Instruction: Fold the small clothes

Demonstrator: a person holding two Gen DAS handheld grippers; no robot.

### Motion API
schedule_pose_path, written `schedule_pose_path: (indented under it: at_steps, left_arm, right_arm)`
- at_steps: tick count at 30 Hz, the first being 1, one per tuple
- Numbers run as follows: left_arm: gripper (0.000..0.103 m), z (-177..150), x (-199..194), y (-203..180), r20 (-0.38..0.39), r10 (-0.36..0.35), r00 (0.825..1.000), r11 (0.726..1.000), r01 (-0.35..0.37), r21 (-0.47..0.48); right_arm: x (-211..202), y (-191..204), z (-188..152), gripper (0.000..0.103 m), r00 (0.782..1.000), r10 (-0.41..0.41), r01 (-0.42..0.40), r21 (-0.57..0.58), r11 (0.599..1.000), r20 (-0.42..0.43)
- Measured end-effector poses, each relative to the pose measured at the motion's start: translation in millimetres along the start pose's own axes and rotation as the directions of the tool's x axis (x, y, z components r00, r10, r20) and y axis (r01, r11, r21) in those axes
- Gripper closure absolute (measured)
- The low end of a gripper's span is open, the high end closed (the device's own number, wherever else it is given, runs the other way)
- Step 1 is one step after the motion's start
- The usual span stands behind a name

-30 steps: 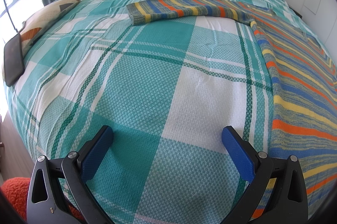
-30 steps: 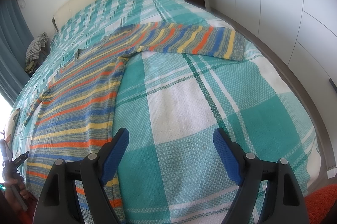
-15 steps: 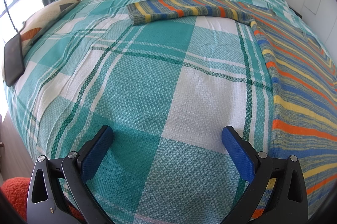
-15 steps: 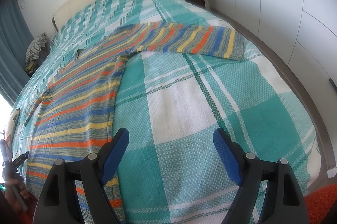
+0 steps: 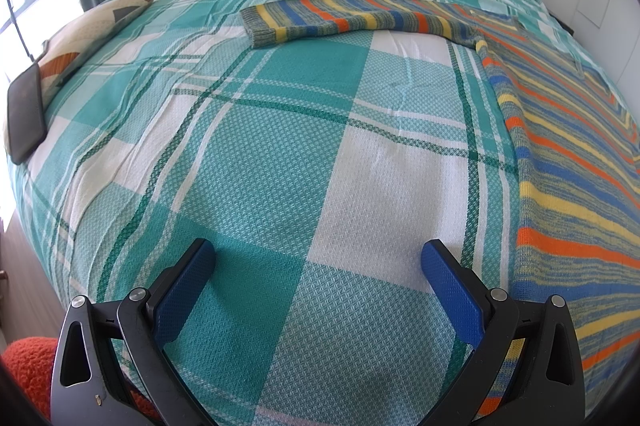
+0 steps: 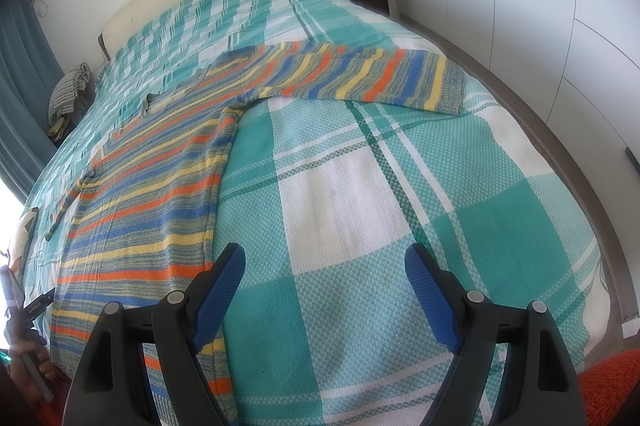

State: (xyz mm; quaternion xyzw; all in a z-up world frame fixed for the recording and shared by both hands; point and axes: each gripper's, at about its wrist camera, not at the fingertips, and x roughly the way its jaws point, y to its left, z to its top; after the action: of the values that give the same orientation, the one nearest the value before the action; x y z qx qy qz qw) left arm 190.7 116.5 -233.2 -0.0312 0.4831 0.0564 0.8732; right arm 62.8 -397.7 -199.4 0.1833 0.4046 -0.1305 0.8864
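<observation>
The left gripper (image 5: 318,266) hangs low over the near edge of the bed (image 5: 280,154), toward its left corner, with its jaws spread wide and nothing between them; the blue pads (image 5: 182,292) face each other across a broad gap, each on a black arm. The right gripper (image 6: 324,270) sits in the same pose over the near edge toward the right side, jaws likewise wide apart and holding nothing, its blue pads (image 6: 430,296) angled inward. Both point forward along the bed. At the lower left of the right wrist view, a hand (image 6: 28,370) grips a handle.
</observation>
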Motion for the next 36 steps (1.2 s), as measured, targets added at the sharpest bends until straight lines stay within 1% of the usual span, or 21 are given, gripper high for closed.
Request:
schedule_pose_path:
  at_steps: [4, 6, 8, 10, 11, 12, 14, 16, 18, 19, 20, 21, 23, 25, 28, 29, 30, 31, 32, 34, 36]
  left_arm:
    - [0.000, 0, -1, 0, -0.001, -0.003, 1.000, 1.000, 0.003, -0.003]
    - [0.000, 2, -5, 3, 0.001, -0.014, 1.000, 1.000, 0.014, -0.015]
    - [0.000, 3, -7, 5, 0.001, -0.029, 1.000, 0.999, 0.029, -0.031]
    - [0.000, 4, -6, 7, -0.002, -0.034, 0.999, 0.999, 0.034, -0.038]
    - [0.000, 4, -5, 7, -0.003, -0.031, 1.000, 0.999, 0.031, -0.037]
    - [0.000, 4, -5, 6, -0.003, -0.027, 1.000, 0.999, 0.027, -0.035]
    - [0.000, 5, -4, 4, -0.003, -0.019, 1.000, 0.999, 0.019, -0.031]
    - [0.000, 6, -3, 3, -0.003, -0.014, 1.000, 0.999, 0.014, -0.032]
    - [0.000, 5, -3, 3, -0.002, -0.010, 1.000, 0.999, 0.010, -0.031]
    - [0.000, 5, -3, 3, -0.001, -0.008, 1.000, 1.000, 0.008, -0.030]
    - [0.000, 4, -3, 3, -0.001, -0.007, 1.000, 1.000, 0.007, -0.028]
    - [0.000, 4, -3, 2, -0.001, -0.005, 1.000, 1.000, 0.005, -0.025]
    - [0.000, 3, -3, 2, -0.003, -0.002, 1.000, 1.000, 0.002, -0.019]
    - [0.000, 3, -3, 2, -0.004, 0.000, 1.000, 1.000, 0.000, -0.015]
    - [0.000, 2, -3, 1, -0.004, 0.003, 1.000, 1.000, -0.003, -0.014]
    - [0.000, 2, -3, 1, -0.004, 0.005, 1.000, 1.000, -0.005, -0.013]
    - [0.000, 1, -3, 1, -0.003, 0.008, 1.000, 1.000, -0.008, -0.012]
    - [0.000, 1, -3, 1, -0.002, 0.009, 1.000, 1.000, -0.009, -0.013]
    - [0.000, 2, -3, 1, -0.001, 0.009, 1.000, 1.000, -0.009, -0.015]
    - [0.000, 2, -3, 2, 0.000, 0.006, 1.000, 1.000, -0.006, -0.021]
    - [0.000, 2, -3, 2, 0.000, 0.002, 1.000, 1.000, -0.002, -0.026]
  right_arm:
    - [0, -1, 0, 0.021, 1.000, 0.003, -0.003, 0.002, 1.000, -0.002]
    - [3, -5, 2, 0.021, 0.999, 0.033, -0.032, 0.030, 0.999, -0.022]
    - [1, -20, 11, 0.021, 0.995, 0.099, -0.096, 0.111, 0.989, -0.021]
    - [-6, -49, 28, 0.021, 0.989, 0.144, -0.148, 0.233, 0.961, 0.035]
    - [-10, -67, 37, 0.021, 0.986, 0.153, -0.167, 0.306, 0.937, 0.071]
    - [-13, -88, 45, 0.021, 0.981, 0.157, -0.188, 0.389, 0.902, 0.109]
    - [-12, -126, 59, 0.021, 0.970, 0.181, -0.242, 0.527, 0.815, 0.165]
    - [3, -150, 67, 0.021, 0.959, 0.233, -0.282, 0.608, 0.742, 0.162]
    - [23, -158, 71, 0.021, 0.940, 0.308, -0.328, 0.652, 0.684, 0.150]
    - [35, -160, 73, 0.021, 0.927, 0.345, -0.349, 0.666, 0.659, 0.144]
    - [46, -158, 75, 0.021, 0.921, 0.366, -0.354, 0.671, 0.652, 0.130]
    - [55, -158, 79, 0.021, 0.929, 0.353, -0.332, 0.668, 0.666, 0.110]
    - [70, -159, 89, 0.022, 0.952, 0.293, -0.278, 0.646, 0.710, 0.088]
    - [86, -164, 96, 0.024, 0.949, 0.303, -0.283, 0.657, 0.698, 0.087]
    - [104, -168, 102, 0.033, 0.944, 0.319, -0.288, 0.674, 0.681, 0.082]
    - [108, -167, 102, 0.049, 0.946, 0.317, -0.281, 0.673, 0.684, 0.072]
    - [111, -164, 102, 0.082, 0.947, 0.316, -0.273, 0.669, 0.691, 0.060]
    - [114, -164, 103, 0.098, 0.943, 0.331, -0.272, 0.665, 0.695, 0.040]
    - [115, -163, 105, 0.097, 0.934, 0.356, -0.287, 0.660, 0.694, 0.033]
    - [99, -149, 117, 0.097, 0.946, 0.323, -0.283, 0.597, 0.751, 0.042]
    - [74, -124, 140, 0.097, 0.944, 0.320, -0.316, 0.497, 0.808, 0.081]
